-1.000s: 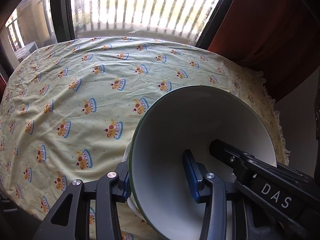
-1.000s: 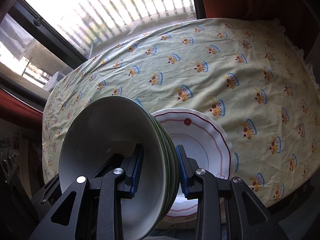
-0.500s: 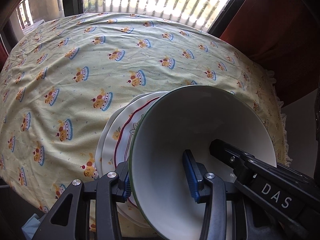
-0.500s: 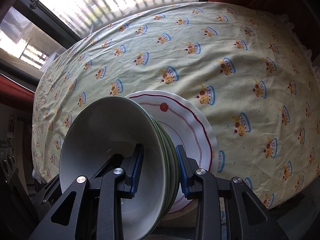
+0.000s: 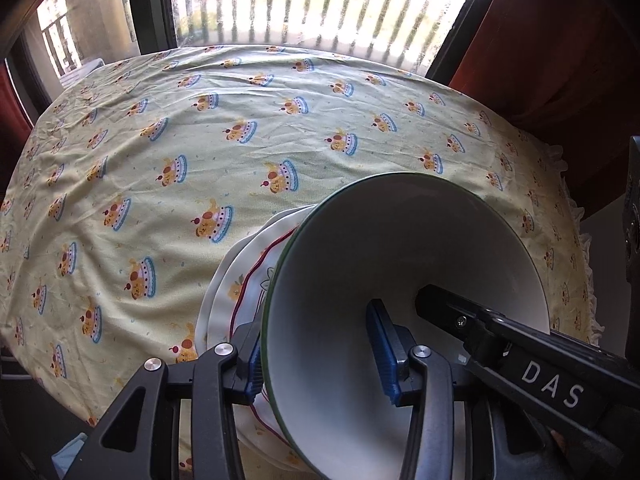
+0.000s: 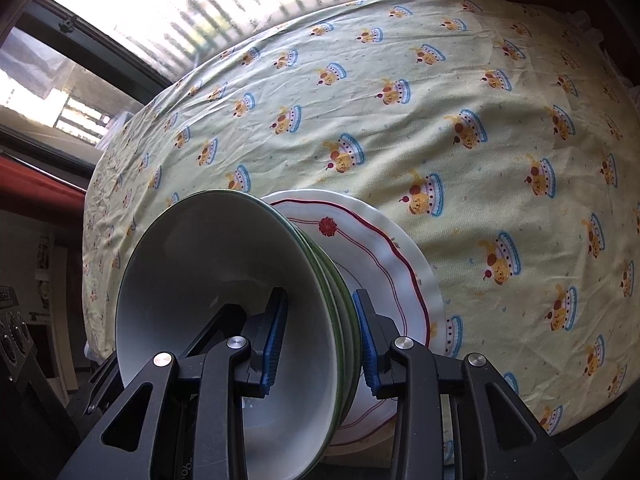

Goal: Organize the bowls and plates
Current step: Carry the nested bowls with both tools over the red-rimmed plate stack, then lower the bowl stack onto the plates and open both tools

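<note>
I have the nested bowls [image 5: 400, 248] caught between both grippers at the near edge of the surface. They are white with thin green rims, and from my right wrist I count several rims packed one inside another.

My left gripper [image 5: 314, 320] has one blue pad inside the top bowl and the other outside its wall. The jaws are opening slightly, but the wall is between them and the pads look pressed against it. My right gripper [image 6: 319, 294] is narrowly set on the opposite wall in the same way, one pad inside and one outside, clamped on the stacked rims.

Under the bowls sits a scalloped white plate [image 6: 380, 256] with a red line border and a red flower. My left wrist shows a second plate [image 5: 224, 292] with a yellow print beneath it. I cannot tell whether the plates are resting fully on the surface.

The surface wears a pale yellow tablecloth [image 5: 200, 160] printed with little cakes. Beyond it is a bright window [image 5: 320, 0] with a red curtain [image 5: 560, 40] at the side.
</note>
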A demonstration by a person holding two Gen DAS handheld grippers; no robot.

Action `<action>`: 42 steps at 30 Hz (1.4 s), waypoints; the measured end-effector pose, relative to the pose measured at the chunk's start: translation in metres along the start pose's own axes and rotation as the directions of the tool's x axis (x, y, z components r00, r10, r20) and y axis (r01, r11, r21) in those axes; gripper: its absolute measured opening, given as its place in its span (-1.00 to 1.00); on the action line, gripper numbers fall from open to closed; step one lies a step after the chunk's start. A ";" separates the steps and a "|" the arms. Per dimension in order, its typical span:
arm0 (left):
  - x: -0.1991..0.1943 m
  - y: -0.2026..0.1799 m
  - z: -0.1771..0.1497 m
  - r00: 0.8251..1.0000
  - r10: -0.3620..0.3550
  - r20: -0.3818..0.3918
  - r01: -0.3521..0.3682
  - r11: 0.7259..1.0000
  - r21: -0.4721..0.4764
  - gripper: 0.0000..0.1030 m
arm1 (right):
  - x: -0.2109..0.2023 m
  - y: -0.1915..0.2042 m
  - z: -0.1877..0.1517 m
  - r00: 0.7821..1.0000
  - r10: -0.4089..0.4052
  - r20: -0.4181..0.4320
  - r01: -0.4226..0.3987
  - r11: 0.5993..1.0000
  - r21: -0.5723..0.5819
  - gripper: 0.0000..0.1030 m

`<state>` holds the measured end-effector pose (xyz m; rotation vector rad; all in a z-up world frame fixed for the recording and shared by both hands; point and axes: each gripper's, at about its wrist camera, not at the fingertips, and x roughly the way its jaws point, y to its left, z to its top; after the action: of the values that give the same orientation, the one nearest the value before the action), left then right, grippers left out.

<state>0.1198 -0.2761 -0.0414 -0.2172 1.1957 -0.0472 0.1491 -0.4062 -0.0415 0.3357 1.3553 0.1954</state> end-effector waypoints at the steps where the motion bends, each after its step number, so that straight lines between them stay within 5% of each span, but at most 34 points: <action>1: 0.000 0.003 -0.002 1.000 -0.006 -0.003 0.006 1.000 -0.018 -0.09 | 0.000 0.000 -0.001 1.000 0.011 0.000 -0.011 1.000 -0.003 -0.27; 7: -0.007 -0.004 -0.010 0.996 0.084 0.041 -0.085 0.996 0.029 -0.02 | 0.000 0.001 -0.011 1.000 0.016 0.019 -0.016 0.999 -0.044 -0.17; 15: -0.026 0.006 -0.014 0.995 0.069 0.078 -0.074 0.996 0.058 0.53 | -0.025 0.006 -0.024 0.986 -0.077 0.145 0.091 0.992 -0.090 0.25; 30: -0.097 0.053 -0.032 0.970 -0.046 0.240 -0.007 0.976 0.219 0.67 | -0.085 0.066 -0.094 0.883 -0.235 0.406 0.225 0.972 0.073 0.40; 42: -0.121 0.134 -0.077 0.918 0.002 0.396 -0.098 0.970 0.222 0.85 | -0.065 0.123 -0.165 0.822 -0.247 0.513 0.255 0.965 0.055 0.40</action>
<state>-0.0062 -0.1374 0.0168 0.0178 0.7826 -0.0966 -0.0184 -0.2922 0.0318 0.1720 0.8473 -0.1051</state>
